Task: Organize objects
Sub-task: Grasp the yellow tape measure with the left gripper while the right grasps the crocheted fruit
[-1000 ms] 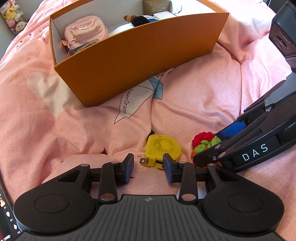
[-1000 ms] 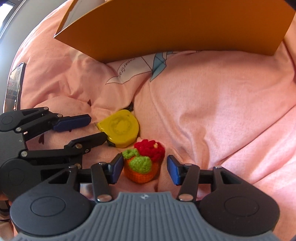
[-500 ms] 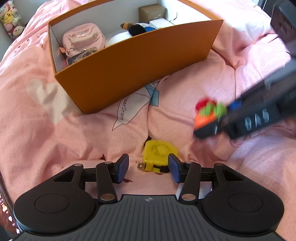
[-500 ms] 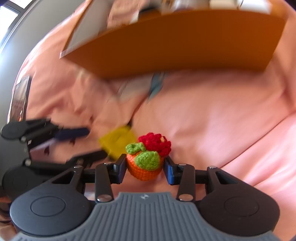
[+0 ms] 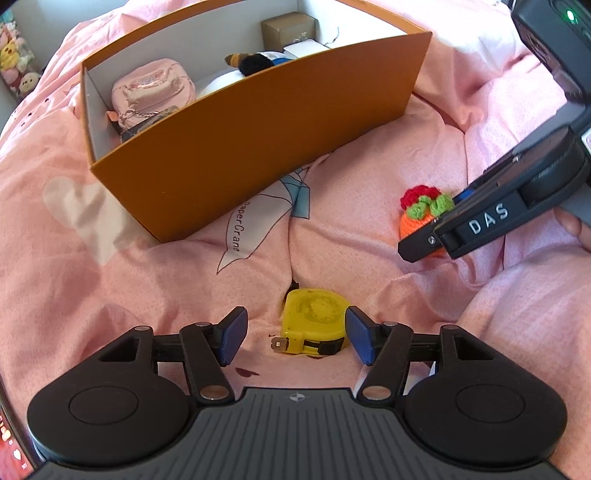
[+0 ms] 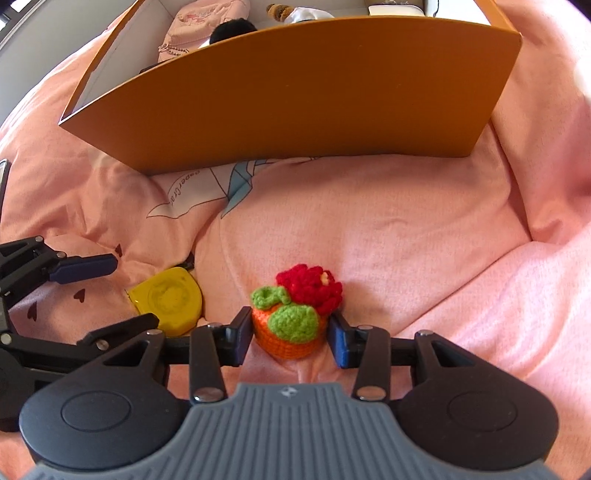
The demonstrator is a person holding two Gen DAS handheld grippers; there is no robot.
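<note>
Pink bedding (image 6: 406, 229), rumpled and printed with a paper-crane motif, fills both views. At its centre a crocheted flower pot (image 6: 295, 317) — orange base, green leaves, red bloom — is clamped between the two blue pads of the right gripper (image 6: 291, 339), the pads being pressed against its sides; in the left wrist view the same pot (image 5: 421, 212) is seen held at the tip of the right gripper (image 5: 439, 229), short of the box and to its right. Just to the left of the pot, a yellow tape measure (image 5: 314, 321) is seen lying flat on the bedding, its metal hook pointing left. It is framed by the left gripper (image 5: 295, 334), whose jaws are spread wide; the right pad looks almost against the case, while the left pad is kept well apart, and nothing is grasped. Farther back, an orange cardboard box (image 5: 258, 122) is set on the bedding, open at the top. Inside it a pink pouch (image 5: 151, 90) is lodged at the left end, a dark-haired plush toy (image 5: 255, 62) near the middle, and a small brown carton (image 5: 290, 26) at the back.
</note>
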